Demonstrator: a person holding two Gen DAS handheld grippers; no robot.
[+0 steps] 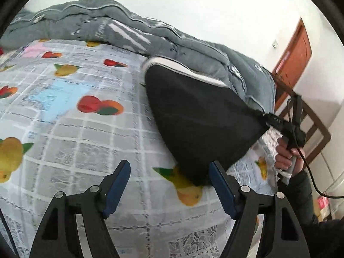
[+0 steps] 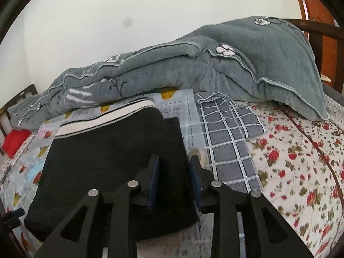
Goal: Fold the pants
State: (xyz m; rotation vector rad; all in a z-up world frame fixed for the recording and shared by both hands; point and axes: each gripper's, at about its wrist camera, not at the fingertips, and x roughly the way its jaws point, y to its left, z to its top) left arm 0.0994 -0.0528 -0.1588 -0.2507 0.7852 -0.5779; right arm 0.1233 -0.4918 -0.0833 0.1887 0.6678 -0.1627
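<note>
The black pants point(image 1: 200, 118) with a white-striped waistband lie folded on the fruit-print bed sheet point(image 1: 86, 129). My left gripper point(image 1: 169, 182) is open and empty, its right pad touching the pants' near corner. In the left wrist view my right gripper point(image 1: 277, 122) pinches the pants' right corner and pulls it taut off the sheet. In the right wrist view the pants point(image 2: 111, 157) fill the middle and my right gripper point(image 2: 175, 178) is shut on their near edge.
A rolled grey quilt point(image 2: 150, 68) lies along the wall behind the pants. A grey checked cloth point(image 2: 225, 133) and a rose-print sheet point(image 2: 301, 161) lie to the right. A wooden chair point(image 1: 311, 124) and door point(image 1: 296, 51) stand beyond the bed.
</note>
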